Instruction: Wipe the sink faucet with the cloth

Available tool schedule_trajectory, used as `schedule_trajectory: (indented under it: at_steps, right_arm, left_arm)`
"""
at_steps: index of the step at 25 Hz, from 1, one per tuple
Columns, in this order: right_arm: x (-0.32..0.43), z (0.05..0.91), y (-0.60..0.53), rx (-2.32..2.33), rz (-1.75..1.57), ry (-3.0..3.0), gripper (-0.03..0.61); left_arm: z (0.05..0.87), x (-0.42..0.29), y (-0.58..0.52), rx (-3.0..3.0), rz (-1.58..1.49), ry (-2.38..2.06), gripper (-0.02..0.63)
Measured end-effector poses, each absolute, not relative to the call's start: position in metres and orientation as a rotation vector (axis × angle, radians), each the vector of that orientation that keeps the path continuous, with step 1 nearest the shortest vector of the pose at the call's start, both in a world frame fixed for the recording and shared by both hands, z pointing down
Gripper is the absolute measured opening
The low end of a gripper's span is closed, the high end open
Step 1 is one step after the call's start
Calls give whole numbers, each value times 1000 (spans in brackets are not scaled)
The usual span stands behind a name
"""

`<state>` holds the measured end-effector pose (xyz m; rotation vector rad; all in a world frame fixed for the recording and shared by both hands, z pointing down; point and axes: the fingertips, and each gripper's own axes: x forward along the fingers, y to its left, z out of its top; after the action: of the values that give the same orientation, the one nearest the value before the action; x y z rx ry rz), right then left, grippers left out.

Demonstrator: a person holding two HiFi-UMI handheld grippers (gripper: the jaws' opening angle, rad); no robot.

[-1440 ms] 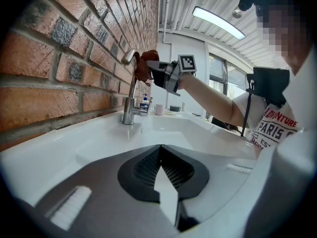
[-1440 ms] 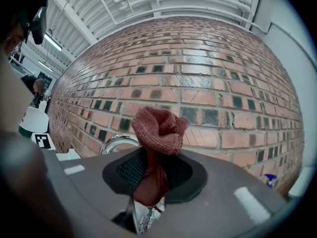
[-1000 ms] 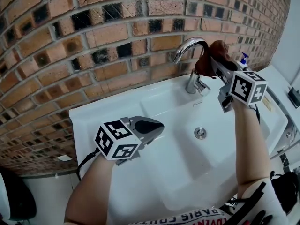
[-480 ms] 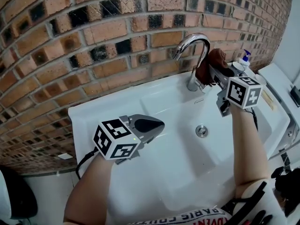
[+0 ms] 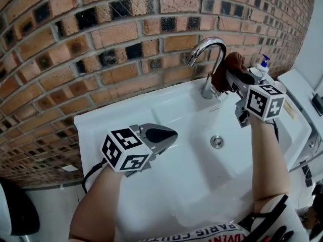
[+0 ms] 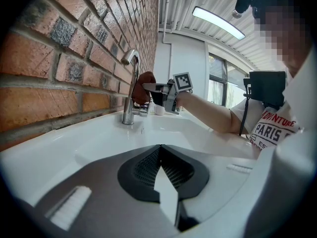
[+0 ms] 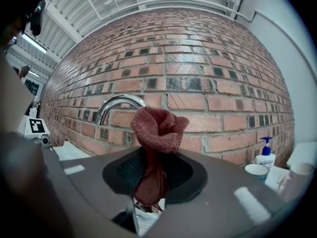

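A chrome gooseneck faucet (image 5: 209,59) rises at the back of the white sink (image 5: 126,120). My right gripper (image 5: 233,79) is shut on a reddish-brown cloth (image 5: 229,68), and the cloth sits against the right side of the faucet's neck, below the arch. In the right gripper view the cloth (image 7: 157,133) bunches up out of the shut jaws with the faucet (image 7: 116,105) just behind it. My left gripper (image 5: 169,135) hovers shut and empty over the sink's left part. The left gripper view shows the faucet (image 6: 130,83) and the cloth (image 6: 143,86) far ahead.
A brick wall (image 5: 101,44) stands directly behind the sink. A soap pump bottle (image 5: 262,63) and white cups (image 7: 256,173) stand on the ledge right of the faucet. The drain (image 5: 217,141) lies in the basin below my right gripper.
My right gripper carried the cloth down from the top of the spout's arch to the side of the neck. The left gripper stayed in place.
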<state>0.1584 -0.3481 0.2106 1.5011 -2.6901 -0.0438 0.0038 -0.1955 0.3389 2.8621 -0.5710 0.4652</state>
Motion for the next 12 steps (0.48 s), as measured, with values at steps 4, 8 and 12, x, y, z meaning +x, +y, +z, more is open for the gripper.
schedule_trajectory:
  at_steps: [4,8,12]
  right_arm:
    - [145,193,-329,1466,-155,-2712,94]
    - [121,188,-319,1403,-267,-2714,94]
    - [104,206,-328,1359,-293,-2656,94]
  left_arm:
    - [339,3,-196,2865,468,-569,5]
    - [339,3,-196,2864,465,-568,5]
    - [339,3,-194,2860,463,-571,5]
